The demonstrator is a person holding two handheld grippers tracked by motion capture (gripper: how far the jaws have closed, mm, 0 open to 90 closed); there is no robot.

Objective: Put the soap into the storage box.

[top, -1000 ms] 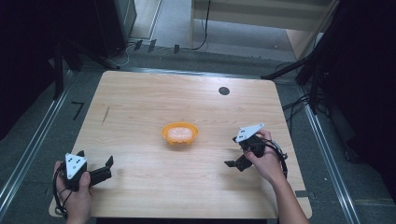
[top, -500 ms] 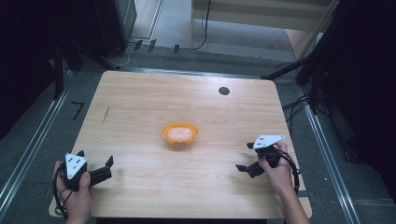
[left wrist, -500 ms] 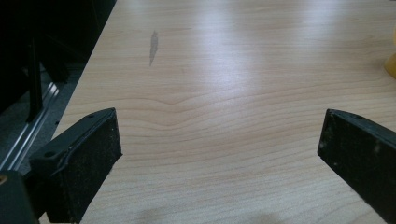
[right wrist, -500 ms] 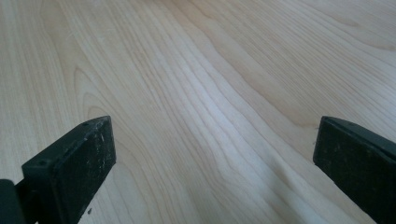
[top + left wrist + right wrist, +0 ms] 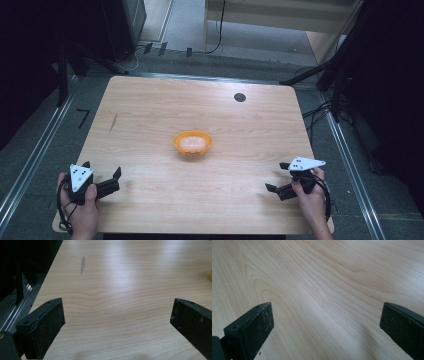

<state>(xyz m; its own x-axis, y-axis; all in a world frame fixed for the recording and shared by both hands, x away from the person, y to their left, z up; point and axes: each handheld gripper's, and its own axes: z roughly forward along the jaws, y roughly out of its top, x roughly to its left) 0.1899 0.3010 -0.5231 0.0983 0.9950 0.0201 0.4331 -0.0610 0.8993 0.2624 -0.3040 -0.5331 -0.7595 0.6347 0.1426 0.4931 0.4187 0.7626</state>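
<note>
The left gripper (image 5: 102,176) is sitting at the near left corner of the desk (image 5: 150,125), held in the person's left hand (image 5: 82,210), its jaws spread wide with nothing between them. In the left gripper view the same gripper (image 5: 117,322) is looking across bare wood grain toward a short dark mark (image 5: 82,264) on the desk surface near the left edge.

The right gripper (image 5: 278,177) is sitting near the near right corner, held in the person's right hand (image 5: 311,200), its jaws likewise standing apart and empty. The right gripper view is showing that gripper (image 5: 327,325) over plain wood, with nothing lying between the black jaws.

The orange bowl (image 5: 192,142) is resting at the centre of the desk, well apart from both grippers and roughly between them. A pale pinkish content is lying inside it; what it is cannot be told. A yellow-orange sliver of the bowl (image 5: 209,275) is showing at the right edge of the left gripper view.

A round black grommet (image 5: 240,97) is sitting near the far right part of the desk. Nothing is standing between either gripper and the bowl. Cables (image 5: 320,112) are trailing on the floor beyond the right edge.
</note>
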